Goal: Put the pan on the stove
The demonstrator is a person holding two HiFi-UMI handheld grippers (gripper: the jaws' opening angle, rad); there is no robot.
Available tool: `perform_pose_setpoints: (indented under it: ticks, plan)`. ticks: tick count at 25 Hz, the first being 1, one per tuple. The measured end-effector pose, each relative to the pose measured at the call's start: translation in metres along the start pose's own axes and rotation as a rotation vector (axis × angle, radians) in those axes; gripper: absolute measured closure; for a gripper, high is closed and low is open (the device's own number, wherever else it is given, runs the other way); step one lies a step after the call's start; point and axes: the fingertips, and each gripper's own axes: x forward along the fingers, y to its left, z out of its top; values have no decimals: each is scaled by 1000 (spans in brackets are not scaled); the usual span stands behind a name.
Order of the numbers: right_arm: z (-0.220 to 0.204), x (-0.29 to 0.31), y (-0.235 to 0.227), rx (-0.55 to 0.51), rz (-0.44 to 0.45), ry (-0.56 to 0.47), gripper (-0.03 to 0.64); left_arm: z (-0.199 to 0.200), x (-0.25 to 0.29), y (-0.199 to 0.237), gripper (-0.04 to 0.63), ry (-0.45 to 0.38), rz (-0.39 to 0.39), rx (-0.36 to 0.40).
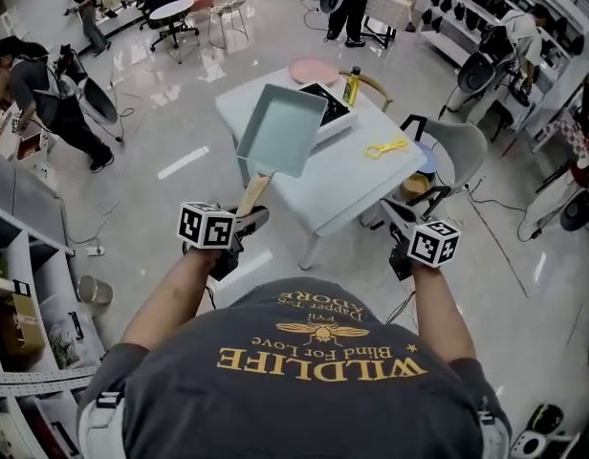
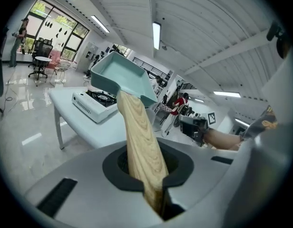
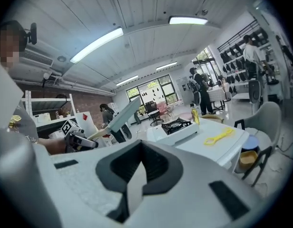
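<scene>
Pan (image 1: 280, 129) empty, handle (image 1: 253, 195) in left tongs (image 1: 243, 222)

Head view: pan (image 1: 280, 129) covers most of the stove (image 1: 331, 113); only the stove's right edge and a black corner show. Left gripper view: lower end of the handle (image 2: 141, 146) disappears between the clamped jaws of the left gripper (image 2: 157, 196). Bottle (image 1: 352, 86) label too small to read. Yellow item (image 1: 386, 147) on the table (image 1: 342, 189): kind cannot be told. Shirt (image 1: 304, 381) cut off by the bottom edge.

white table (image 1: 363, 191), yellow tongs (image 1: 386, 147), pink plate (image 1: 314, 70)
</scene>
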Motion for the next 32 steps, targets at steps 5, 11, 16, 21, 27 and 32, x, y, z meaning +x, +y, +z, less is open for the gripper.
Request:
perform_pose_setpoints:
  ticks: [5,11,16,21,27,32]
  plan:
    - [20,60,5,9,-25,-9,617,45,-3,57,558,26,-35,47]
    - [21,85,-12,44,-84,2,617,69,12,94,558,45,-85,50]
    - [27,93,-40,53,-81,13,617,82,35,107,558,39,-83,25]
    - [42,87,-91,59,-31,13,617,96,77,96,558,32,-47,-6]
    - [75,85,-173,47,89,5,617,126,135,68,558,-23,33,-63]
    - [96,86,-224,-12,166,41,617,145,164,49,558,-50,99,-102]
